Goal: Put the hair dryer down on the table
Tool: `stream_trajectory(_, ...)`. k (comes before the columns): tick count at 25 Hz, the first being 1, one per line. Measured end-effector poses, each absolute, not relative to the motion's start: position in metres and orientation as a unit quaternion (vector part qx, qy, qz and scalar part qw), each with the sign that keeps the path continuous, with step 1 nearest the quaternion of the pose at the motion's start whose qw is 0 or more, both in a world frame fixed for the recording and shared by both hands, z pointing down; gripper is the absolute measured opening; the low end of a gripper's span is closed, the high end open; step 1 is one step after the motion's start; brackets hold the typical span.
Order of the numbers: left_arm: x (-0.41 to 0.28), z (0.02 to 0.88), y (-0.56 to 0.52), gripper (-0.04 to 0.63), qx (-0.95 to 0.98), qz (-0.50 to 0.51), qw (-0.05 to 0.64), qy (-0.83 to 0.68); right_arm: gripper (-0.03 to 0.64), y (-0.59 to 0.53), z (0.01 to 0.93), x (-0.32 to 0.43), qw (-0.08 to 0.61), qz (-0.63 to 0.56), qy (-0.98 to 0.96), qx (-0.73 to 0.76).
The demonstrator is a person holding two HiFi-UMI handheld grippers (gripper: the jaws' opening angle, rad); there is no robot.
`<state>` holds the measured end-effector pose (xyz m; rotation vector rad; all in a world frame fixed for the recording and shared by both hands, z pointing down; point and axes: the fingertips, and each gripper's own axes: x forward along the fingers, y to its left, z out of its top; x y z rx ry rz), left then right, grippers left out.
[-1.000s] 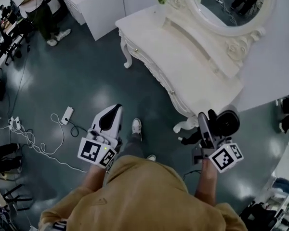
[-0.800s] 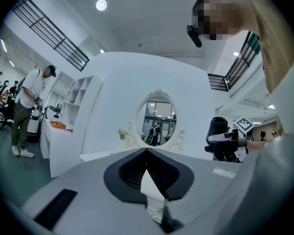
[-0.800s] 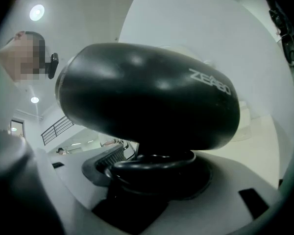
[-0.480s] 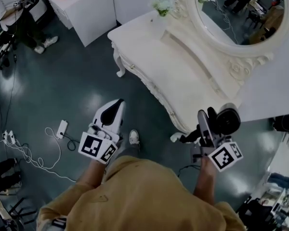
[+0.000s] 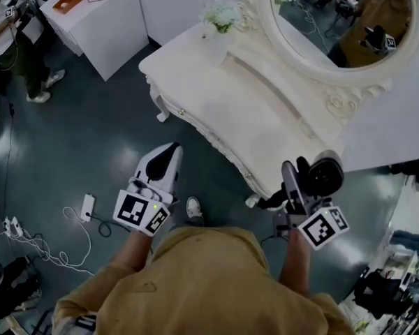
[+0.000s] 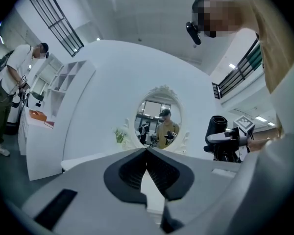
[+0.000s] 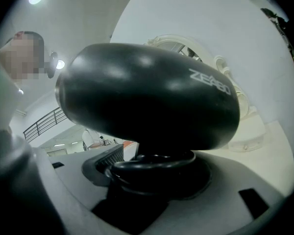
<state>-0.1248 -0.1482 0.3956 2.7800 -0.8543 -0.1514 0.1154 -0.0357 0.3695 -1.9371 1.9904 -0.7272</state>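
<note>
Head view looks steeply down on a white desk [image 5: 216, 103] with an oval mirror [image 5: 335, 26] behind it and a small bunch of flowers [image 5: 221, 14] at its far end. The person [image 5: 202, 285] stands on the grey floor [image 5: 91, 138] at the desk's near side, a gripper in each hand. The right gripper [image 5: 292, 180] carries the black hair dryer [image 5: 326, 175]. It hangs in the air just off the desk's near corner, over the floor and not resting on the top. The left gripper [image 5: 169, 156] is well apart from it, out over the floor, its marker cube [image 5: 141, 213] toward the person.

How the jaws stand is hard to read from above — the gripper views settle it. Left gripper view shows its jaws together, tips meeting, with nothing between them. It also faces the mirror, where the person's reflection shows, and it catches the right gripper with the hair dryer near the picture's right edge. Right gripper view is filled by the hair dryer's dark barrel lying crosswise, grey lettering on its side. Under the barrel the jaws are clamped on the handle, with a black ring round the handle just above them — detail the head view does not give. Only the head view takes in a power strip [image 5: 87, 206] on the floor to the left.
</note>
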Motion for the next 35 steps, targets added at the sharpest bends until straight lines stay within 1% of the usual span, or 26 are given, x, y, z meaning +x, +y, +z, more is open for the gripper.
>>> stream_trajectory(12, -0.090, 0.408, -0.158, 0.003, 0.949, -0.044, 0.132, -0.281, 0.287, -0.051, 0.374, 0.145, 0.126, -0.250, 0.685, -0.673)
stream_trajectory(22, -0.044, 0.373, -0.174, 0.003, 0.946, -0.054, 0.097, -0.304, 0.287, -0.080, 0.363, 0.199, 0.145, -0.241, 0.707, -0.649)
stream_trajectory(29, -0.027, 0.363, -0.183, 0.003, 0.941, -0.055, 0.082, -0.324, 0.287, -0.094, 0.364, 0.221, 0.145, -0.238, 0.717, -0.639)
stream_trajectory(35, -0.025, 0.361, -0.187, 0.003, 0.938, -0.051, 0.077, -0.333, 0.287, -0.097, 0.370, 0.231, 0.151, -0.249, 0.715, -0.636)
